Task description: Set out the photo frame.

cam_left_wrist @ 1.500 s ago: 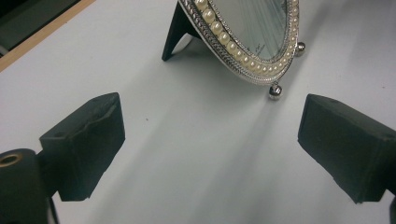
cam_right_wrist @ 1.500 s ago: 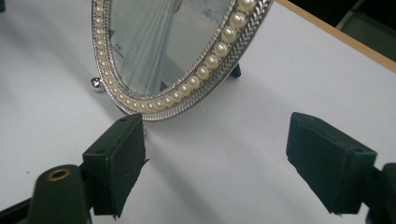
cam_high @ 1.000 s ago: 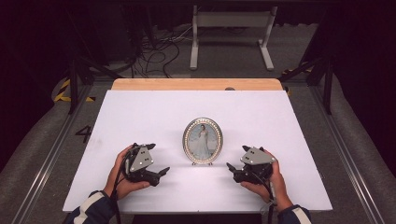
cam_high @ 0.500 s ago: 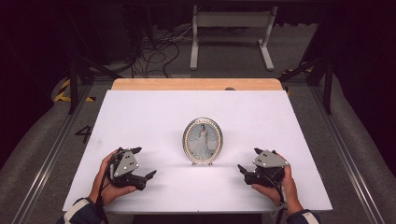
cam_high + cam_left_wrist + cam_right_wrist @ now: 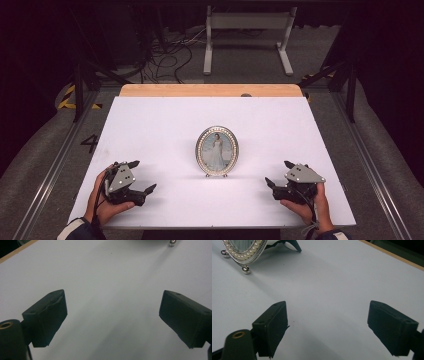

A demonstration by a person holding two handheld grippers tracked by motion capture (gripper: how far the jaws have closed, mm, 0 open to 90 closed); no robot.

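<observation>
An oval picture frame (image 5: 217, 151) stands upright near the middle of the white table (image 5: 150, 125), resting on small ball feet; it lies between the two grippers and a little farther from the person than either. The left gripper (image 5: 141, 176) sits at the near left — well apart from the frame, jaws spread wide with nothing between them; the right gripper (image 5: 278, 174) sits at the near right, jaws likewise wide and empty. In the right gripper view the frame's beaded rim (image 5: 247, 253) shows at far left — beyond the jaws, not touching them.
</observation>
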